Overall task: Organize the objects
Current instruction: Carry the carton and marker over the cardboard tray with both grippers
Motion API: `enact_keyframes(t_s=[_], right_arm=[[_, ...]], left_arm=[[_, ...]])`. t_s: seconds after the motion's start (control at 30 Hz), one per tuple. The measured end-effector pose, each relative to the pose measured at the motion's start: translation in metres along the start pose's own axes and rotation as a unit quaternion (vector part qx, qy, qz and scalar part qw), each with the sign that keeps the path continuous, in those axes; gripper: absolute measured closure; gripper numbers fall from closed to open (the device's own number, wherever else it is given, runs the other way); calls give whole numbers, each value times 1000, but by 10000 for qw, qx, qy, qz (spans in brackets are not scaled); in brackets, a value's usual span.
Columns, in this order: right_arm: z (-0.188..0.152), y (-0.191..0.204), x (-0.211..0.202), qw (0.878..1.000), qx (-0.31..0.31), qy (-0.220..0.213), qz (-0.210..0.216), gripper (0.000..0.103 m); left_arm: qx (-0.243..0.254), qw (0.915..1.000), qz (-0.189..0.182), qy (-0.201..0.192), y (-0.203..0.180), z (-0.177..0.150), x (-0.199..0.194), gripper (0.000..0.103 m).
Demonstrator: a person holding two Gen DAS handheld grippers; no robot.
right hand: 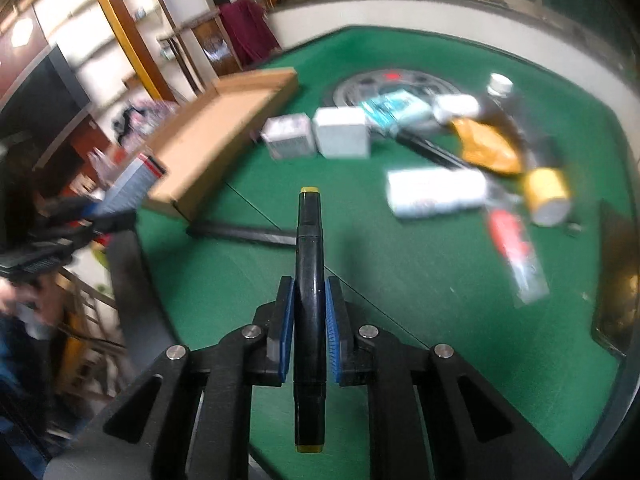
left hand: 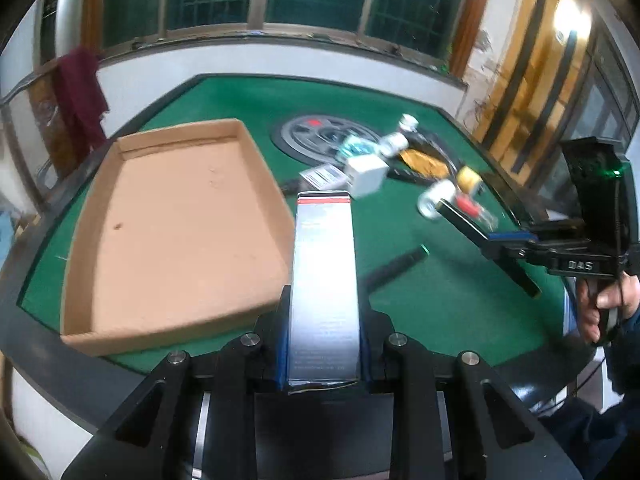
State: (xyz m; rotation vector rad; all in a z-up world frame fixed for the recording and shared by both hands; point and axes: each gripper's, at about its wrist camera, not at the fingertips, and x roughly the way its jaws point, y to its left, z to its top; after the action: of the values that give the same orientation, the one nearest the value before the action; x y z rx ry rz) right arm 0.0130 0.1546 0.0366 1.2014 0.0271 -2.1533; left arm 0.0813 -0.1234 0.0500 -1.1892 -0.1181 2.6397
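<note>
Left wrist view: left fingers (left hand: pixel 324 300) clamp a grey box (left hand: pixel 323 288), print unreadable; right fingers (right hand: pixel 311 312) clamp a black marker (right hand: pixel 310 280)

Dim indoor light, one lamp glare (left hand: pixel 570 20), fisheye-bent edges, right view motion-blurred.

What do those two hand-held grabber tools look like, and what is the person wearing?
Both are black plastic with angular linked arms, silver round pins and blue pads lining the jaws. The right gripper has a pistol handle, white lettering, a thin black cable and a green light on its box-shaped top. The left gripper matches. The sleeve is dark blue.
</note>
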Motion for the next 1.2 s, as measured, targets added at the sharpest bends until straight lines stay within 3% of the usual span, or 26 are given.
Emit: enact_keyframes(t_s=[0.17, 0.33, 0.5, 0.73, 0.93, 1.2], right_arm=[[32, 27, 7, 9986, 42, -58, 531, 91], [77, 57, 40, 9972, -21, 1, 743, 91], [134, 79, 93, 9946, 199, 245, 985, 91], [194, 96, 177, 9898, 703, 464, 1150, 90], [220, 96, 241, 9849, 1206, 640, 1068, 90], [235, 100, 271, 9854, 1307, 568, 930, 90]], left_arm=[[-350, 9993, 64, -81, 33, 17, 0, 80], [-662, 9975, 226, -42, 73, 46, 8, 80], [-956, 9937, 590, 62, 121, 81, 26, 80], [-1358, 9869, 764, 412, 186, 110, 76, 80], [-1395, 9840, 870, 689, 208, 110, 111, 80], [-1378, 9821, 1080, 695, 218, 105, 119, 80]])
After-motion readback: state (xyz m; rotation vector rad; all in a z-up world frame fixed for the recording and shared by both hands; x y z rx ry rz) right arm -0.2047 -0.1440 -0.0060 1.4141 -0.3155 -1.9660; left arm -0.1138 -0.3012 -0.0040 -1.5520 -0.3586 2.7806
